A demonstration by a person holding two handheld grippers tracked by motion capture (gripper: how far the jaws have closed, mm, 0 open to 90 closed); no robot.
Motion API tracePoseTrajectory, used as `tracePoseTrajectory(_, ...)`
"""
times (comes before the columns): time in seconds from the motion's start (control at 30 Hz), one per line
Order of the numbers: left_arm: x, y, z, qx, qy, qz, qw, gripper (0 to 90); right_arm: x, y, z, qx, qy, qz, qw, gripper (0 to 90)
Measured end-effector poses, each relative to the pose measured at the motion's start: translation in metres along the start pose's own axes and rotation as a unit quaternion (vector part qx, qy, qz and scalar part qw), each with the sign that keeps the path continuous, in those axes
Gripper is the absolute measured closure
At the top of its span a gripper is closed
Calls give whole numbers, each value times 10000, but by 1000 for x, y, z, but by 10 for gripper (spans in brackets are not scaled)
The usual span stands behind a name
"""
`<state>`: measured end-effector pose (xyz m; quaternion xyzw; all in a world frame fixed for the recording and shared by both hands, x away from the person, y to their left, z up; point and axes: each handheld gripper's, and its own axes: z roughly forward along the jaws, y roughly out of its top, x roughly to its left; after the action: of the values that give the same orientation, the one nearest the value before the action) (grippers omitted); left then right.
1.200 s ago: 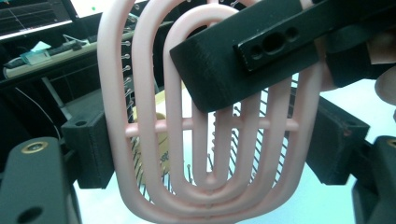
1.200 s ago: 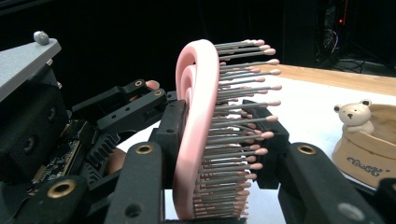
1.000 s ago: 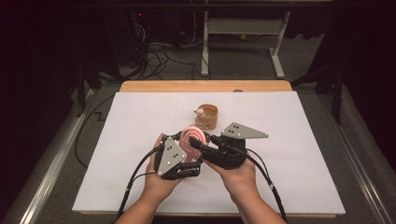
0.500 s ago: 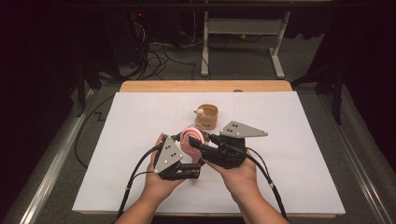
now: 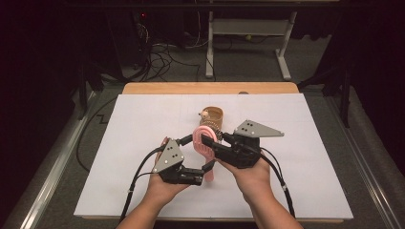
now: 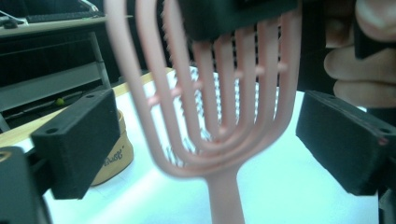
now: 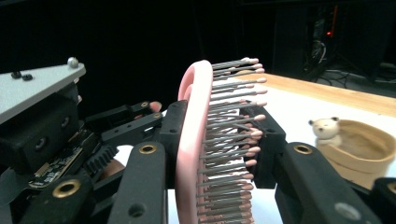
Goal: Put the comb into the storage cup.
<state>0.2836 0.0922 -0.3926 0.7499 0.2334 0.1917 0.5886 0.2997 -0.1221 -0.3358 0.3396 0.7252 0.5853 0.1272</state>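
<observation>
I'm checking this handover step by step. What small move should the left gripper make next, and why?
Probably draw the left gripper back off the handle. Its jaws have just been opening and stand clear on both sides of the pink hairbrush, while the right gripper is shut on the brush head, so the brush already hangs from the right one. The small tan basket sits beyond, out of the way.

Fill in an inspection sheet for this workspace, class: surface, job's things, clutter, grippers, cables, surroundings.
Surface: white sheet over a wooden table.
Job's things: pink hairbrush, held upright above the sheet.
Clutter: tan bear-trimmed cup behind the brush.
Grippers: right gripper clamps the brush head; left gripper has just been opening, handle between its fingers, untouched.
Cables: black gripper cables trail toward the person.
Surroundings: dark room, grey frame, floor wiring.
</observation>
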Motion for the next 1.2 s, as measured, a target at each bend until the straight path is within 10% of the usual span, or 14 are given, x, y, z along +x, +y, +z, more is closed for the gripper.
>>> tracePoseTrajectory(0.33, 9, -9, -10, 78, 17, -169, 9998, 42, -13, 2, -11, -95, -168, -79, 9998, 659)
tracePoseTrajectory(1.2, 68, -61, -68, 487, 870, -521, 9937, 33, -32, 6, -34, -336, -415, -133, 9985, 658)
